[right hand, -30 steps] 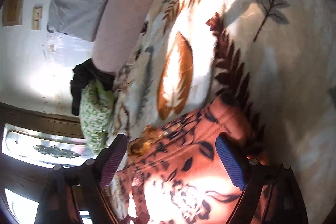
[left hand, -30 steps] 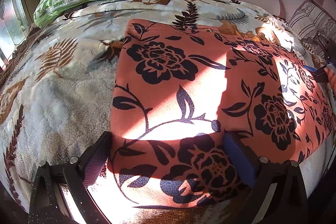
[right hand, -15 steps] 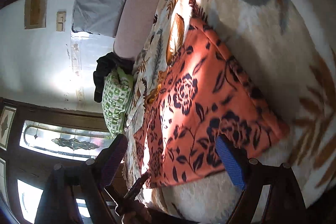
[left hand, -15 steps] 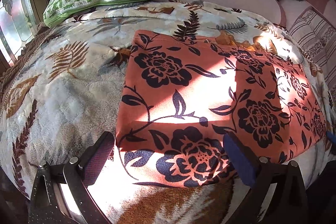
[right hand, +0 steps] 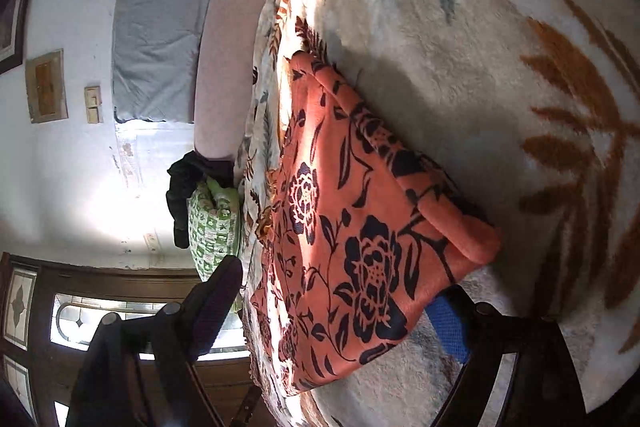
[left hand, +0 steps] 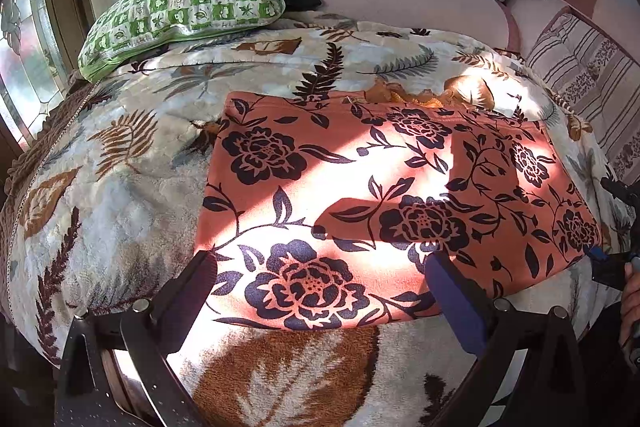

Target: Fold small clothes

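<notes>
Both wide open: left gripper (left hand: 320, 291) over the cloth's (left hand: 360, 195) near edge, right gripper (right hand: 336, 307) at its corner. Could pinch only the top layer (looks doubled), or catch the fuzzy blanket (left hand: 120, 187) under the fingers too.

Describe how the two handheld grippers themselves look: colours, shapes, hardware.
The left gripper has black angular arms with round silver bolt heads and two flat padded fingers, blue where lit and dark purple in shade. The right gripper is built alike: black frame, silver bolts, one purple-looking pad, one bright blue textured pad. No cables or markings are visible.
</notes>
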`<control>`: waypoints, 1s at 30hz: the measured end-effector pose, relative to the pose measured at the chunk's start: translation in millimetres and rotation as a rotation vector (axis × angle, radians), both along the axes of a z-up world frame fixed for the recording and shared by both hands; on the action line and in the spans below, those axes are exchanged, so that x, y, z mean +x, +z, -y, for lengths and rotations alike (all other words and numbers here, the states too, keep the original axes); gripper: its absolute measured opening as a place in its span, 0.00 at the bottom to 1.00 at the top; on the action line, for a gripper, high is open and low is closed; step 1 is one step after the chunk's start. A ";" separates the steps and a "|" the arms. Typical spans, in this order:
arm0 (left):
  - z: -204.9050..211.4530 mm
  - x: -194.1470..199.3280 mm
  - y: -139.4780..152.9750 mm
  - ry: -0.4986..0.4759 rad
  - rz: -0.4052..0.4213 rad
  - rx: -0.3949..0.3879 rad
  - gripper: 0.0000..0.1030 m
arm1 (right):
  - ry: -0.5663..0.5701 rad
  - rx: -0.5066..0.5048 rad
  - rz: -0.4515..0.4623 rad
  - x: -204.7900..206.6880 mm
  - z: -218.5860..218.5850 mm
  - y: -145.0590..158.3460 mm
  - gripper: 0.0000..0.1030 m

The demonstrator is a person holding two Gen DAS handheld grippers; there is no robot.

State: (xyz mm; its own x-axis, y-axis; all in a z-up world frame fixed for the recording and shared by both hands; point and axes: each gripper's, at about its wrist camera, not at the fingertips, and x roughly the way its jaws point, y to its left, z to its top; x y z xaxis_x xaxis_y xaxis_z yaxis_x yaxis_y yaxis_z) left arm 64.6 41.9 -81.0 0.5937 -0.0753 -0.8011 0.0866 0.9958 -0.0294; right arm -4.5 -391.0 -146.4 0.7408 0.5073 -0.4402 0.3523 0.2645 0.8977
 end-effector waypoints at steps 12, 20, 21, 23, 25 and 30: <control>58.2 50.3 -18.4 -0.011 -0.033 0.064 1.00 | 0.059 -0.179 -0.014 16.1 -8.7 3.2 0.81; 65.4 65.5 -26.5 0.003 -0.037 0.054 1.00 | 0.086 -0.273 0.010 22.0 -17.5 21.0 0.81; 65.9 68.4 -31.4 0.002 -0.053 0.056 1.00 | 0.089 -0.273 -0.003 24.1 -18.1 18.2 0.81; 66.7 73.4 -42.8 0.002 -0.090 0.075 1.00 | 0.090 -0.272 -0.041 28.1 -16.5 7.9 0.81; 65.7 73.7 -49.8 0.004 -0.108 0.078 1.00 | 0.086 -0.256 -0.042 28.5 -15.4 4.9 0.81; 63.2 70.8 -46.2 0.006 -0.093 0.060 1.00 | 0.092 -0.255 -0.040 28.3 -15.8 8.8 0.81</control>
